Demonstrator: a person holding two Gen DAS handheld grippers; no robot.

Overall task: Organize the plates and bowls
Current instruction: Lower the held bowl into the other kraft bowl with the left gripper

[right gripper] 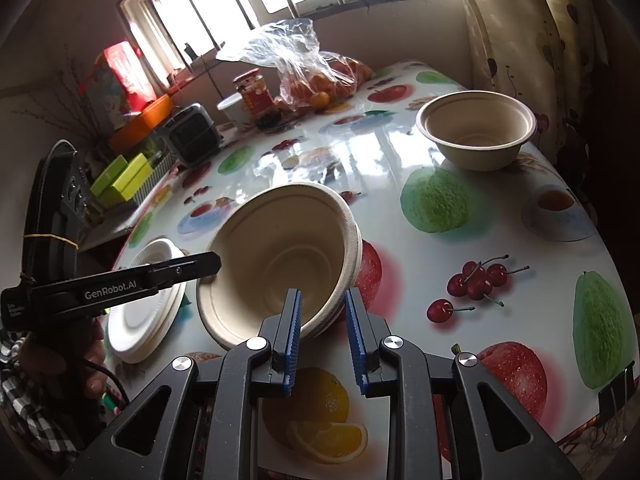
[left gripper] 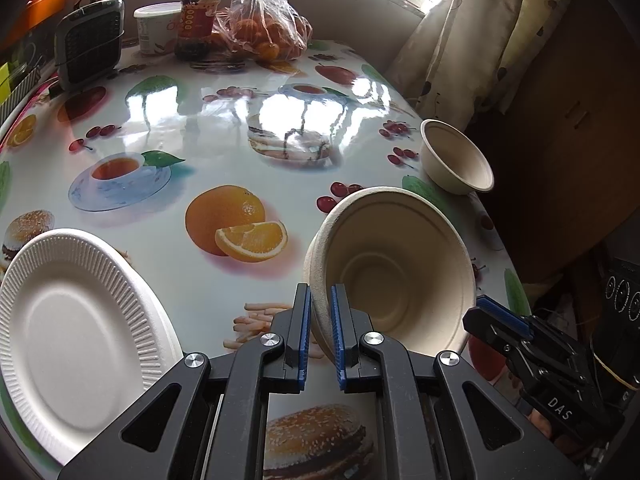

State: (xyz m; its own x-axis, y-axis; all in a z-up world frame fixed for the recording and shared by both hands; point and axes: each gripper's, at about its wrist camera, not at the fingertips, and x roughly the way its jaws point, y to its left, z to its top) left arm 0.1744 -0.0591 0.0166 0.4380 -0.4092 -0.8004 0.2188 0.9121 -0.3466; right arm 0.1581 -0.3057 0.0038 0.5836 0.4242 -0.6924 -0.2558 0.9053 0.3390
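A beige paper bowl (left gripper: 392, 264) is held tilted above the table; in the right wrist view it looks like a small nested stack (right gripper: 280, 256). My left gripper (left gripper: 321, 332) is shut on its near rim. My right gripper (right gripper: 322, 332) straddles the opposite rim with the jaws apart, and it also shows in the left wrist view (left gripper: 520, 340). A second beige bowl (left gripper: 456, 158) stands upright near the table's right edge (right gripper: 476, 134). White paper plates (left gripper: 76, 340) lie stacked at the left (right gripper: 144, 316).
The table (left gripper: 224, 152) has a glossy fruit-print cloth. At its far end stand a bag of oranges (left gripper: 260, 32), a jar (left gripper: 200, 20), a white tub (left gripper: 156, 28) and a dark small appliance (left gripper: 90, 44). A curtain (left gripper: 460, 40) hangs at the right.
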